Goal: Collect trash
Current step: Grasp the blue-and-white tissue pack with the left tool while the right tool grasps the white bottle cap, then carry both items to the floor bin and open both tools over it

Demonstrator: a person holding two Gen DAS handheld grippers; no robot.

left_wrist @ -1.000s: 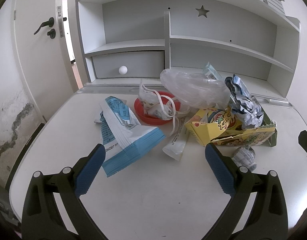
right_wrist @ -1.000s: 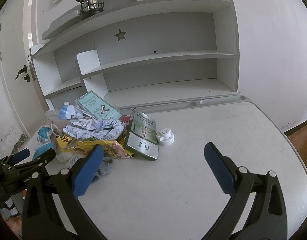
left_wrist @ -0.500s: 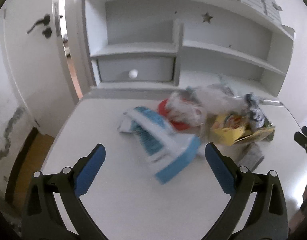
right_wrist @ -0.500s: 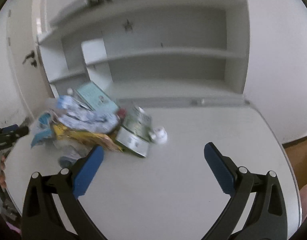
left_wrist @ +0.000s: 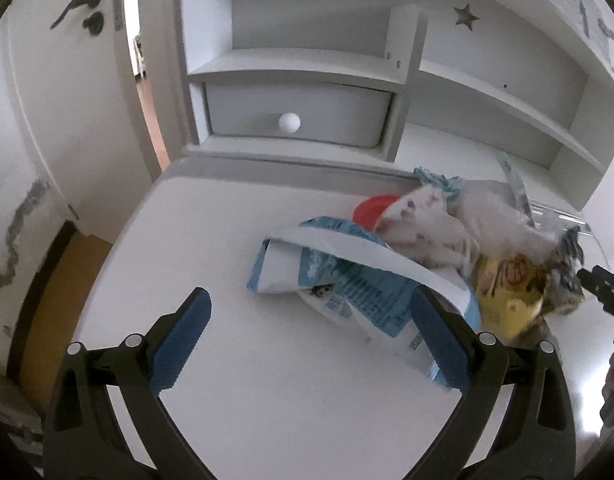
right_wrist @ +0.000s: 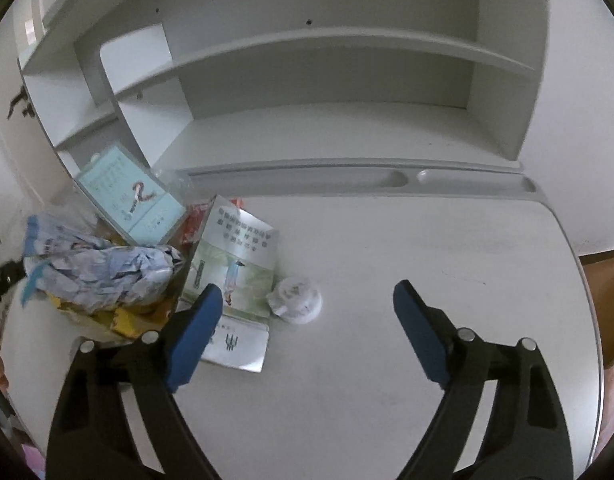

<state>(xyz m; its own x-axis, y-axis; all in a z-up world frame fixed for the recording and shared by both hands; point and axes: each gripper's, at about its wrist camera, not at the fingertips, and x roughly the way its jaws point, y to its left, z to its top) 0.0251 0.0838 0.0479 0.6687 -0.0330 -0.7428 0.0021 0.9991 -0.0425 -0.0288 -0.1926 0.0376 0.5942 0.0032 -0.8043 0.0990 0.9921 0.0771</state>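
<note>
Plainly, the white desk (right_wrist: pixel 407 380) carries all its litter in one heap toward its left half, hard up against the back edge below the shelf unit (right_wrist: pixel 307 92); the right half lies bare.

From the right side, the heap's biggest pieces are a crumpled blue-and-white wrapper (right_wrist: pixel 99 276) lying on a yellow snack box (right_wrist: pixel 123 316), a pale green carton (right_wrist: pixel 135 196) leaning up behind them, and a silver-green flat box (right_wrist: pixel 235 280) whose long axis runs from the front edge toward the back edge, its lower end nearest the front. Touching that box's right side sits a small white round cap (right_wrist: pixel 297 300), the outermost piece of the heap.

The right tongs (right_wrist: pixel 305 320) slant down over it, the jaws closing but not yet pressing on anything: the cap lies between them, nearer the left blade, which overlaps the flat box's corner. I judge the cap to be what they are after; being round, it asks for no particular wrist turn.

The left tongs (left_wrist: pixel 307 340) stand spread and hold nothing. A torn blue-and-white packet (left_wrist: pixel 347 280) lies just ahead of them and off to their right, its long axis slanting from the desk's back-left toward its front-right, with a red lid (left_wrist: pixel 373 208) behind it.
</note>
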